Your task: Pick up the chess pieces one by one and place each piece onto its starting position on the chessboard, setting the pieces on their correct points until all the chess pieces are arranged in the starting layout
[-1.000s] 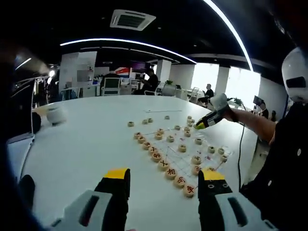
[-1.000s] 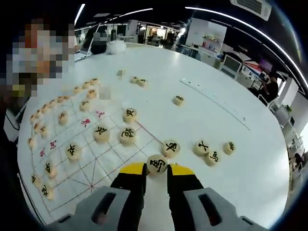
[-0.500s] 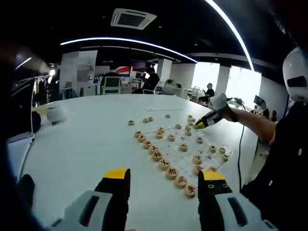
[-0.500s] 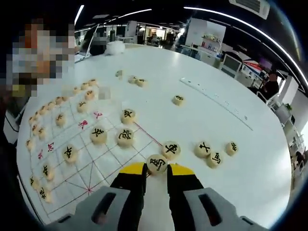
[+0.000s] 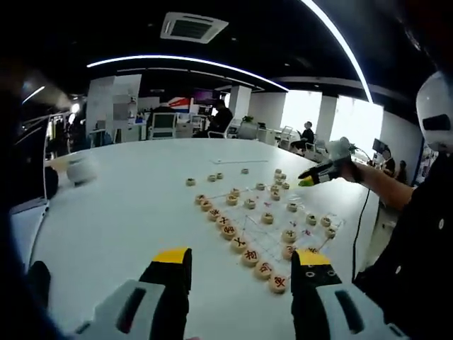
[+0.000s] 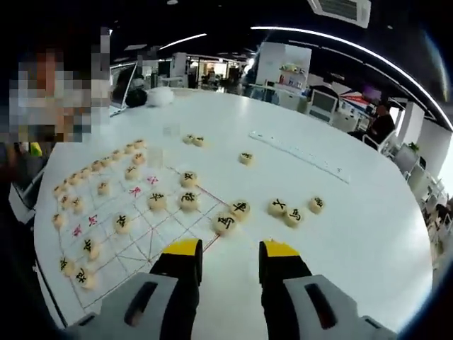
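Observation:
The chessboard [image 6: 141, 241] lies on the white table with round wooden pieces on its points, red-marked ones along the near side [image 5: 249, 255] and black-marked ones on the far side. My right gripper [image 6: 231, 249] is open just behind a black-marked piece [image 6: 225, 222] that rests at the board's corner, beside another piece [image 6: 240, 207]. Three loose pieces [image 6: 294, 214] lie off the board to the right. My left gripper [image 5: 242, 265] is open and empty, low over the table short of the board [image 5: 256, 225]. The right gripper [image 5: 315, 175] hangs over the board's far side in the left gripper view.
More loose pieces [image 6: 245, 158] [image 6: 192, 139] lie beyond the board. A long white strip [image 6: 294, 152] runs across the table further out. A white rounded object [image 5: 83, 168] sits far left. A person's arm [image 5: 382, 188] reaches in from the right. Desks and people fill the room behind.
My right gripper opened and let go of the black-marked piece, then drew up and back from it. The piece now rests at the board's corner. My left gripper stayed put.

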`<state>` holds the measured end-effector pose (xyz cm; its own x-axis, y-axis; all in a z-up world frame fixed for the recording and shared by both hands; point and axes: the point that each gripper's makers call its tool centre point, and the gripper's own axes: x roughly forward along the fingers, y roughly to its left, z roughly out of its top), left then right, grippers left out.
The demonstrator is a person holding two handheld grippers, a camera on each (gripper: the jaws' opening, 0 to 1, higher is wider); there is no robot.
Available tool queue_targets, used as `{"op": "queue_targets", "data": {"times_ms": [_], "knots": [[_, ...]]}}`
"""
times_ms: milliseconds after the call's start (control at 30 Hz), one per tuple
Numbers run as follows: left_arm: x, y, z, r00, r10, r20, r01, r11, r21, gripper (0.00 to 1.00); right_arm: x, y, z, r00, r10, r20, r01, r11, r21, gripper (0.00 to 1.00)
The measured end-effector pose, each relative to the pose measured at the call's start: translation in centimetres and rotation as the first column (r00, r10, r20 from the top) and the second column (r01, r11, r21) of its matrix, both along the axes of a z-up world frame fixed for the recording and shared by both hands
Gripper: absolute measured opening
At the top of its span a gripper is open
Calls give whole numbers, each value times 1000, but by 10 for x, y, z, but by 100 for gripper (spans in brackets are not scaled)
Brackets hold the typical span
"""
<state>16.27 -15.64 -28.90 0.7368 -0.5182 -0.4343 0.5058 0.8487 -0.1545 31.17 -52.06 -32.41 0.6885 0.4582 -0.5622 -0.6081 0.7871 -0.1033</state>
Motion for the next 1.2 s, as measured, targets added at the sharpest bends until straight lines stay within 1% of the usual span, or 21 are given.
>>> {"op": "queue_targets", "data": {"times_ms": [67, 100, 200, 333, 467, 500, 600, 667, 767, 833, 933, 1067, 1133, 1200], "knots": [[2, -3, 1, 1000, -7, 2, 7, 1000, 2, 57, -10, -7, 6, 1000, -14, 15, 14, 1000, 26, 35], [3, -5, 1, 1000, -13, 3, 13, 1000, 2, 57, -14, -10, 11, 999, -25, 44, 22, 998, 52, 35], [5, -11, 3, 1000, -30, 7, 30, 1000, 4, 57, -31, -22, 20, 996, -66, 68, 59, 993, 100, 35], [7, -18, 4, 999, -51, 9, 51, 999, 7, 57, -54, -35, 19, 990, -125, 70, 115, 986, 124, 35], [8, -21, 5, 998, -63, 10, 63, 998, 11, 57, -76, -33, 19, 981, -172, 90, 152, 969, 194, 34], [9, -22, 6, 998, -66, 11, 66, 998, 14, 57, -78, -33, 20, 979, -183, 94, 161, 966, 202, 34], [10, -23, 8, 997, -74, 14, 73, 997, 17, 58, -81, -30, 27, 976, -187, 112, 158, 960, 229, 35], [10, -24, 8, 997, -79, 14, 79, 997, 19, 58, -79, -30, 32, 975, -186, 118, 154, 959, 236, 35], [9, -25, 8, 996, -83, 16, 83, 996, 19, 58, -71, -30, 36, 977, -170, 126, 142, 968, 209, 34], [8, -23, 8, 997, -75, 19, 75, 997, 14, 58, -61, -31, 39, 981, -153, 122, 127, 972, 196, 34], [5, -18, 7, 998, -61, 18, 61, 998, 10, 58, -50, -24, 44, 987, -110, 113, 89, 979, 182, 34], [3, -10, 5, 999, -39, 15, 38, 999, 9, 58, -26, -13, 52, 993, -25, 119, 13, 994, 104, 34], [1, -6, 5, 1000, -27, 16, 27, 1000, 3, 58, -12, -4, 58, 994, 3, 113, -15, 995, 99, 34], [0, -4, 4, 1000, -19, 15, 19, 1000, 1, 58, 4, 6, 60, 994, 47, 96, -55, 995, 81, 34]]}}
